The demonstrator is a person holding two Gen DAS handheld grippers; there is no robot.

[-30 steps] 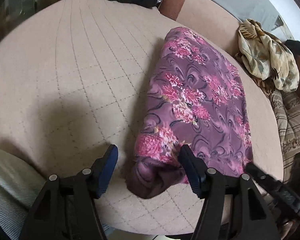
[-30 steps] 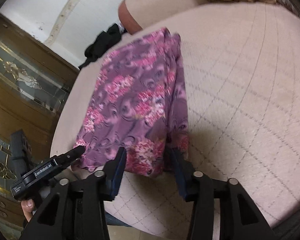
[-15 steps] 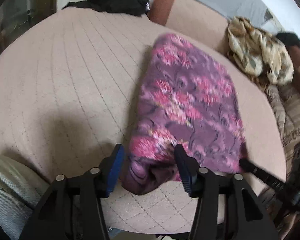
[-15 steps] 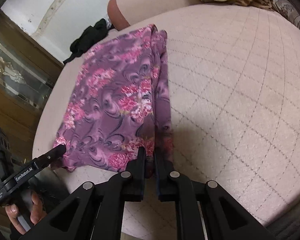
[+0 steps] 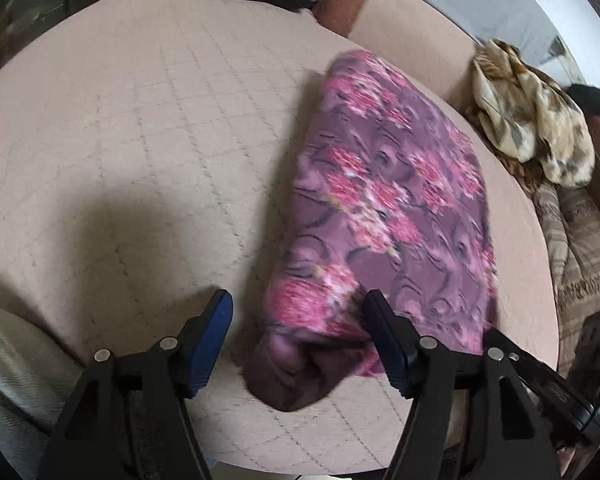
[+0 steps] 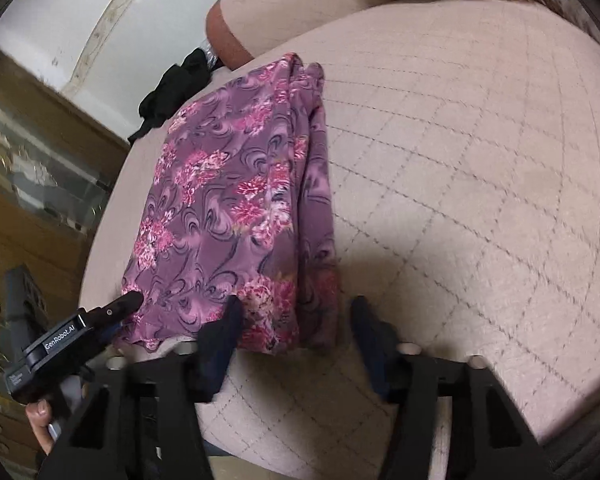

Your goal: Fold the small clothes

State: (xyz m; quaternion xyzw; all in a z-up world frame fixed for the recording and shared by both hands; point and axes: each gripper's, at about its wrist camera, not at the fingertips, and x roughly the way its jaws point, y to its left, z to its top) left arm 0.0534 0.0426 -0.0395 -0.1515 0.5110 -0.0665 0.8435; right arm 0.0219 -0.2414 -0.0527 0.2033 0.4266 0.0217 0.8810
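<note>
1. The purple floral garment [image 5: 384,216] lies folded on the quilted beige cushion [image 5: 140,140], near its front edge.
2. The left tool [image 5: 298,332] has its fingers spread wide around the garment's bunched near corner, clamping nothing.
3. The right tool [image 6: 296,332] stands apart at the garment's front right edge, gripping nothing.
4. A black garment [image 6: 176,84] lies at the cushion's far edge; a patterned cloth [image 5: 532,120] lies well apart.
</note>
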